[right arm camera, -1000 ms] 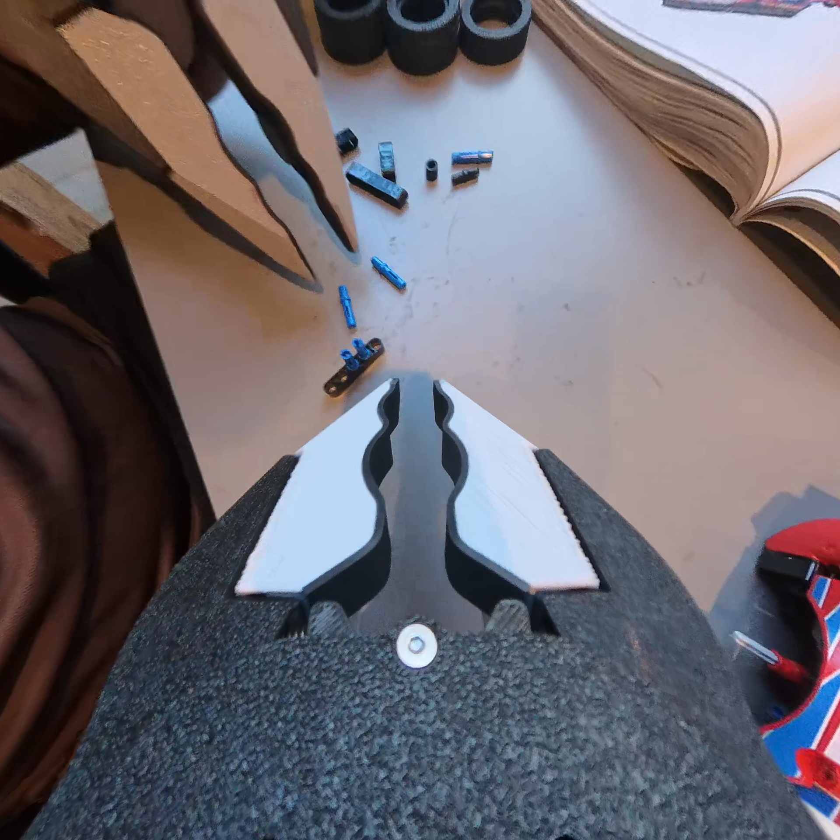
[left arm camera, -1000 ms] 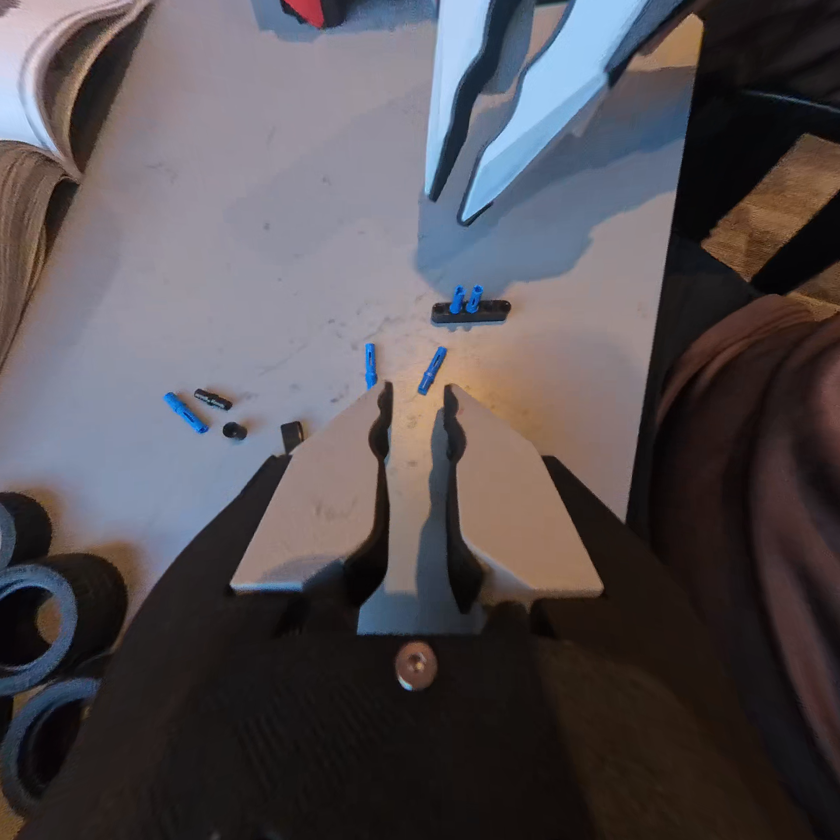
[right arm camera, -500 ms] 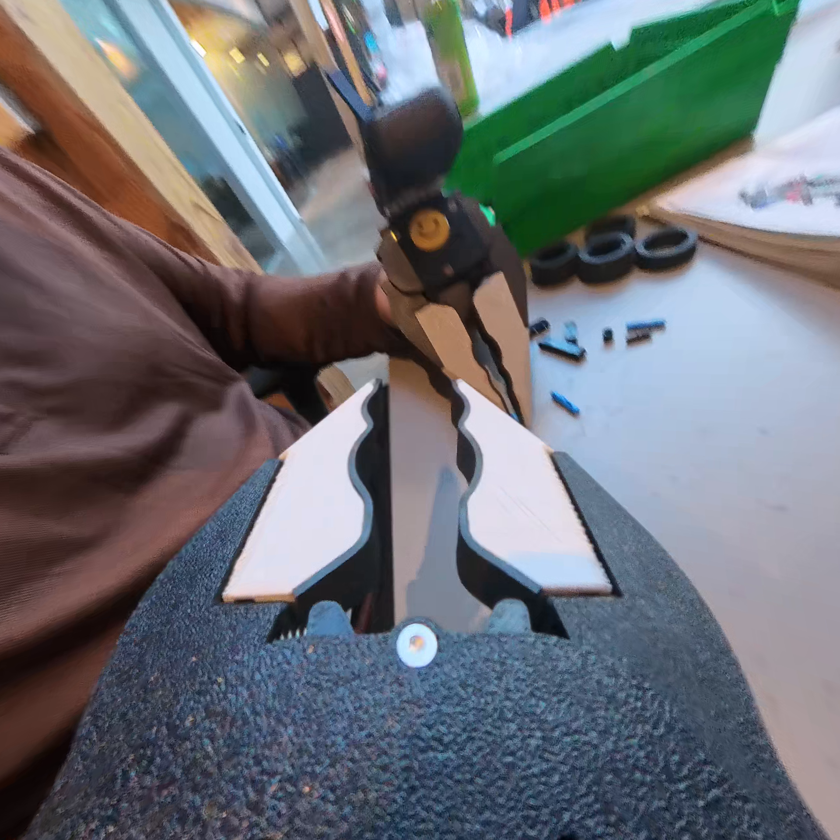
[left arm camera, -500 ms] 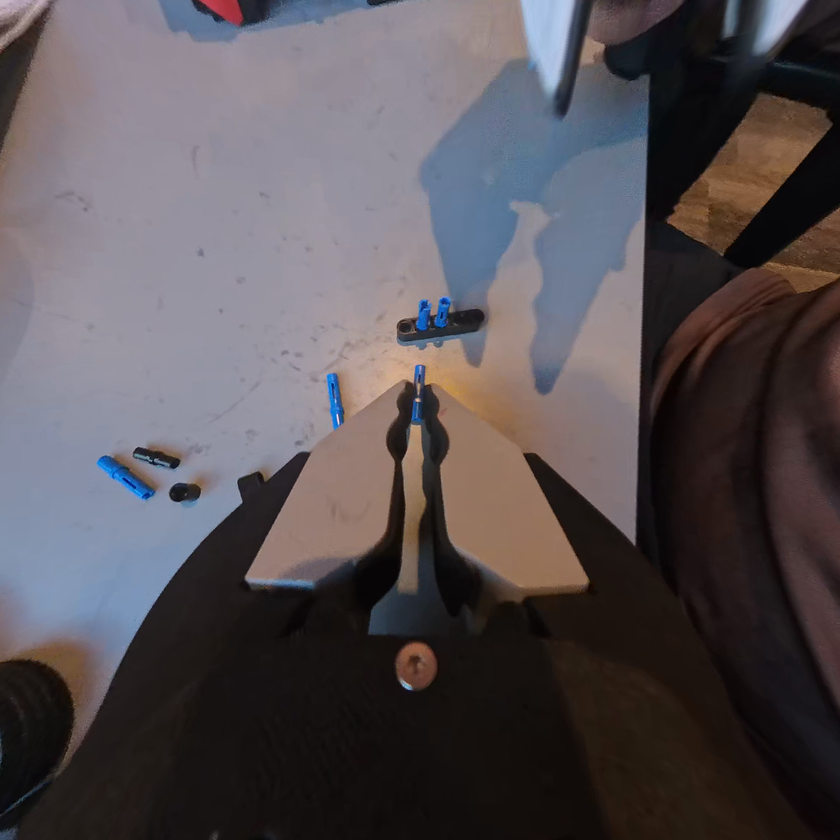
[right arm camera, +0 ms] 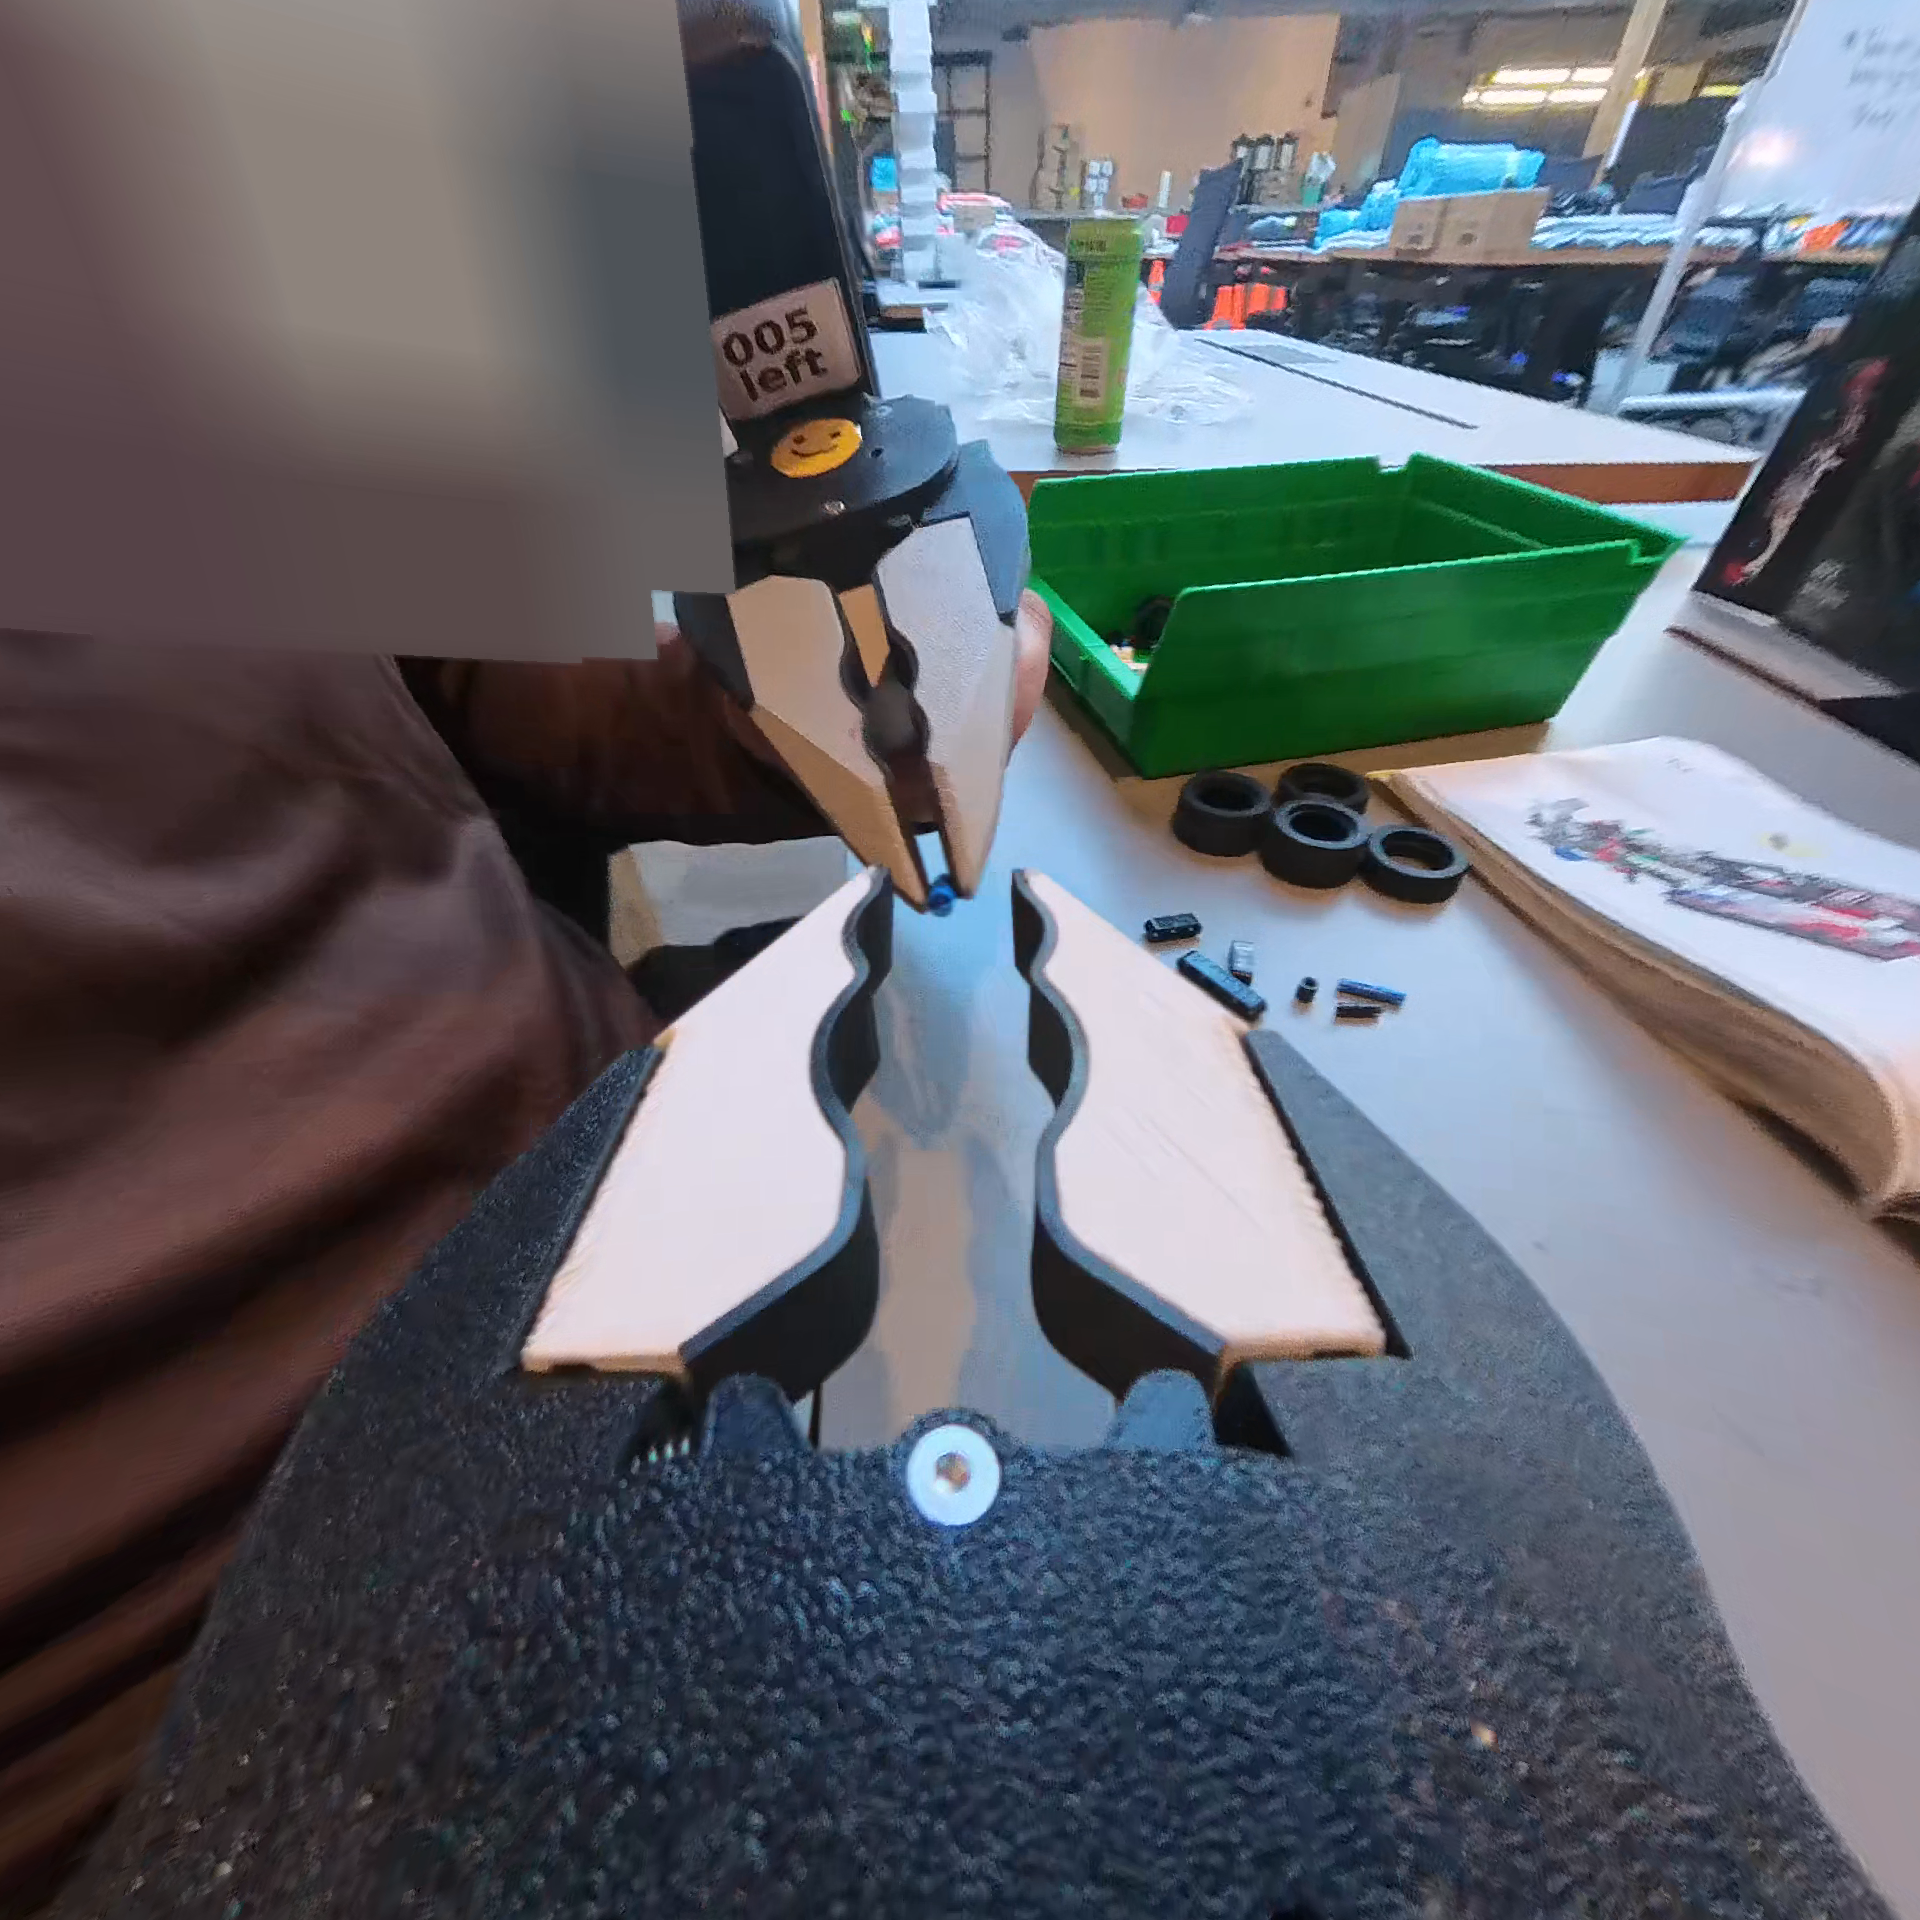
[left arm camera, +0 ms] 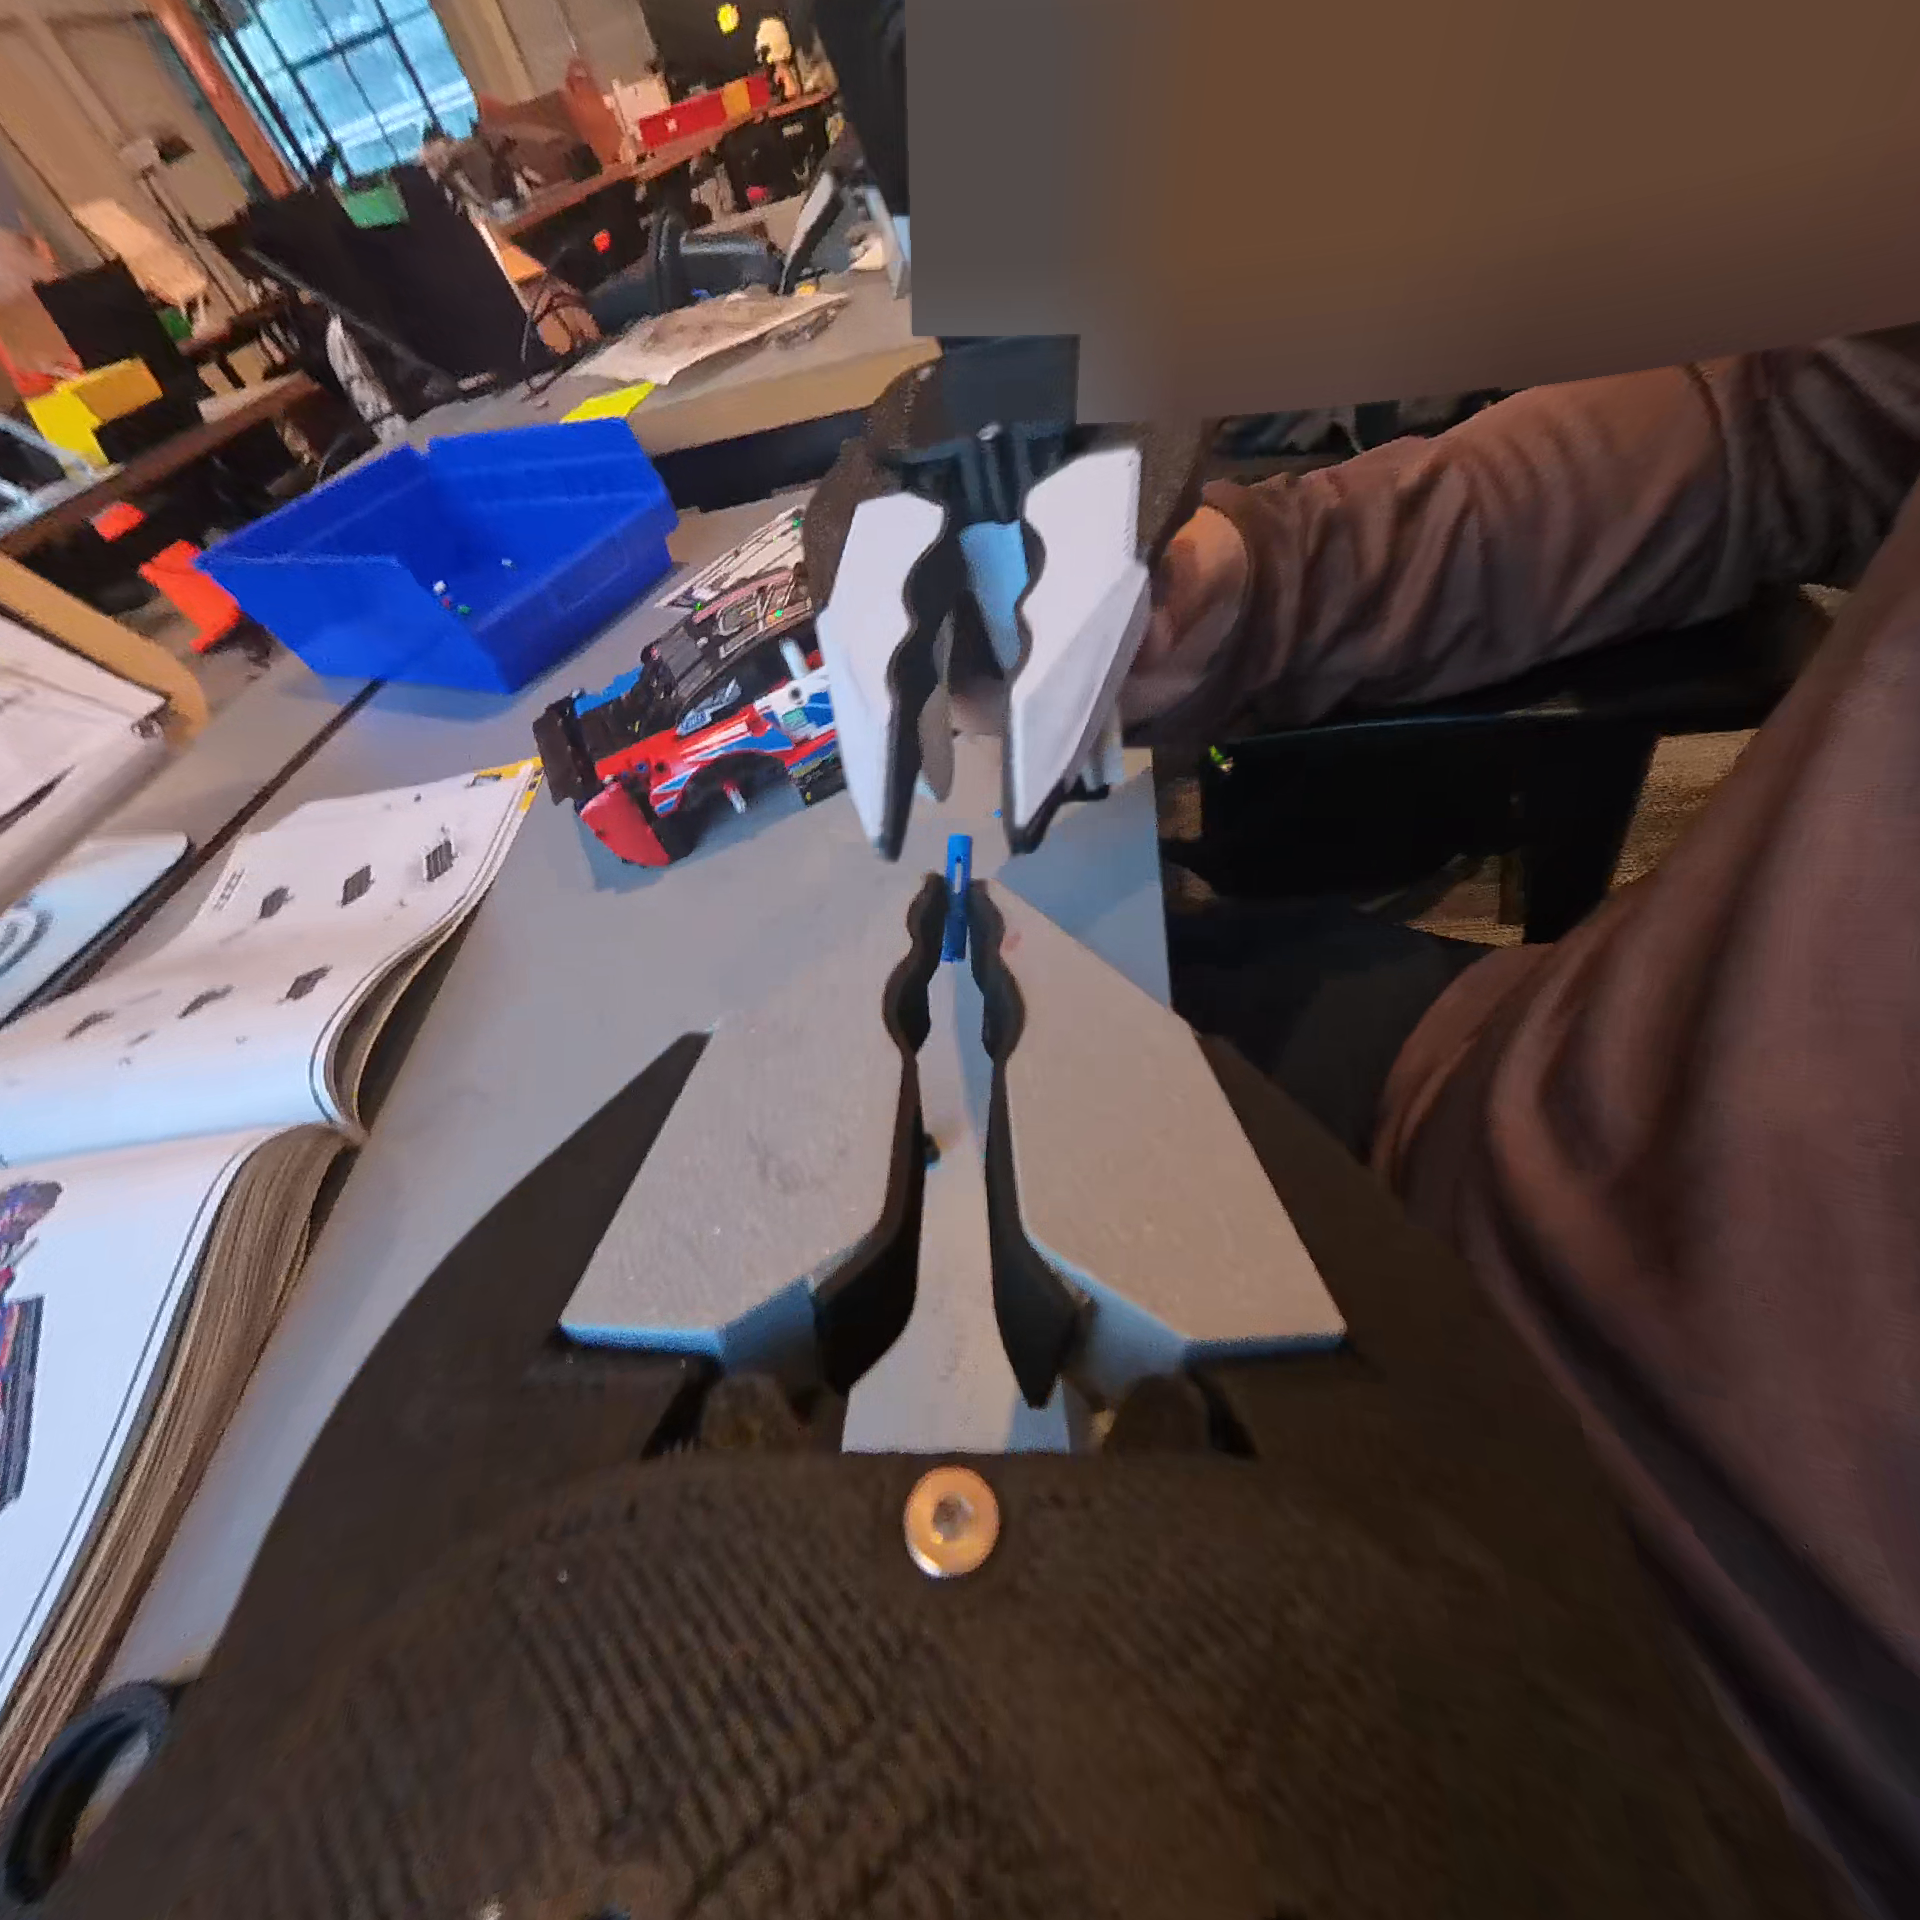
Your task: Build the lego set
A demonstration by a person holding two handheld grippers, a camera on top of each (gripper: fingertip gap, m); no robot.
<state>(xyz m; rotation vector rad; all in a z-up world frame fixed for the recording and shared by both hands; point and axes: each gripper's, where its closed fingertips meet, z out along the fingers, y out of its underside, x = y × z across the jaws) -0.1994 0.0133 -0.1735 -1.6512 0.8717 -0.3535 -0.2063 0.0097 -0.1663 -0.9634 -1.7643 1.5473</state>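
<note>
My left gripper [left arm camera: 954, 906] is shut on a small blue pin [left arm camera: 958, 860] and holds it upright above the grey table [left arm camera: 582, 966]. The pin's top sticks out past the fingertips. My right gripper [right arm camera: 948, 883] is open and empty. It faces the left gripper tip to tip, and in the left wrist view [left arm camera: 956, 844] its fingertips straddle the pin's top without touching it. In the right wrist view the left gripper [right arm camera: 940, 891] points down with the blue pin [right arm camera: 940, 907] at its tip. A partly built red, white and blue car [left arm camera: 707, 727] stands on the table behind.
Several black tyres [right arm camera: 1320, 831] and small black and blue pieces [right arm camera: 1247, 982] lie by an open instruction book [right arm camera: 1714, 935]. A green bin [right arm camera: 1330, 613] and a green can [right arm camera: 1096, 332] stand behind. A blue bin [left arm camera: 447, 561] is at the far left. A person's brown sleeve [left arm camera: 1558, 582] is close. Only a small space, under 4 cm, lies between the two pairs of fingers.
My left gripper closed on a blue pin on the table and lifted it up. My right gripper rose, turned to face the left one and opened wider.
</note>
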